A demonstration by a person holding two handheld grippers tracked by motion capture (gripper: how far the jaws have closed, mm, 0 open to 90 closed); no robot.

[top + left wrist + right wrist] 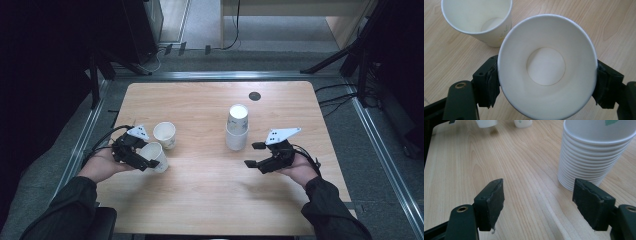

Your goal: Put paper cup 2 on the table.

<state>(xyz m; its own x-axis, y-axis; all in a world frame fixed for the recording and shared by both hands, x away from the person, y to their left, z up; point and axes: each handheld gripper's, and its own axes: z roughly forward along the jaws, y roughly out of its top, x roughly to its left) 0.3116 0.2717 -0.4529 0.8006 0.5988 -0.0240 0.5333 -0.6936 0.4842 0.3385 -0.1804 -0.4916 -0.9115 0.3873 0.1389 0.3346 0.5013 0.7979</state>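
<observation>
Left gripper (546,82) clamps a paper cup (546,67); right gripper (537,202) gapes with nothing in it.

The clamped cup hangs tilted over the table (210,200), well left of the cup stack (237,127); a second cup (164,134) stands just beside it, and the right gripper waits near the stack's right.

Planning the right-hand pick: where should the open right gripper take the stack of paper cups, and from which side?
Grip the top cup of the stack just under its rim, coming in level from the right gripper side. The cups stand mouth down and nested, so only the top one lifts free. The open fingers look wide enough.
</observation>
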